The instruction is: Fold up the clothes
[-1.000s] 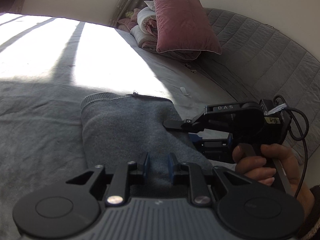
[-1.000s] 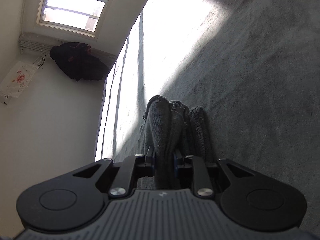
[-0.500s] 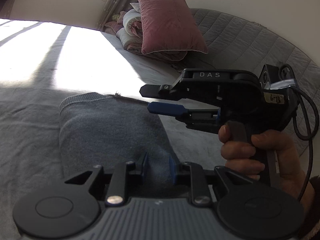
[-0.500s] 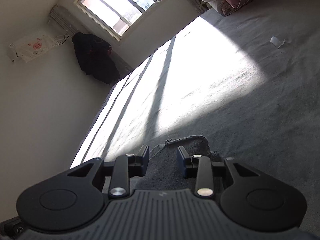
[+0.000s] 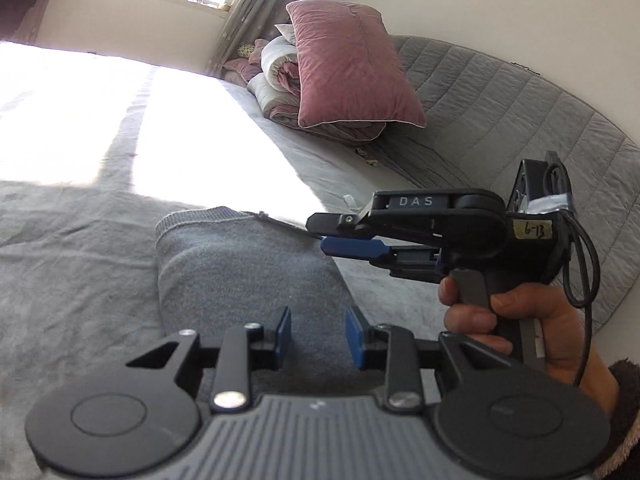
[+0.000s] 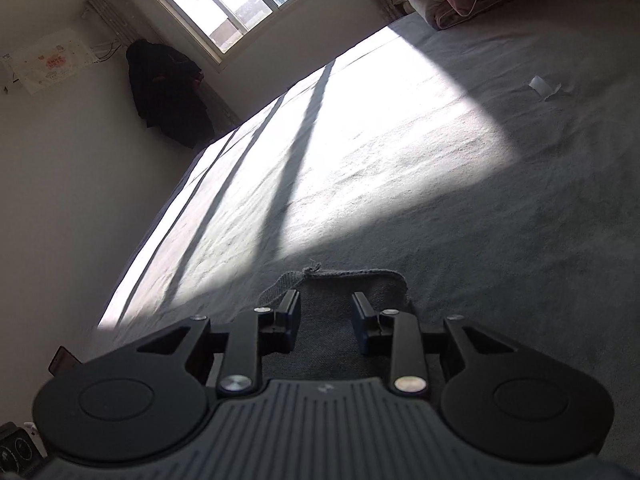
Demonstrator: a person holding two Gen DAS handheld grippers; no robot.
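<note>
Grey bed point(image 5: 72, 240) carries folded grey sweater point(image 5: 240, 264). Left gripper point(image 5: 319, 336) opening, spread over it, nothing pinched. Right gripper point(image 6: 326, 312) spread above sweater; its holding hand point(image 5: 520, 332) is seen only from left wrist.

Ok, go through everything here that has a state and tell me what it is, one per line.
Grey garment: folded, lying flat on the bed, not gripped.
Left tongs: opening, pads clear of the garment.
Right tongs: open, nothing pinched.
Pink pillow: propped on the rolled quilt.
</note>
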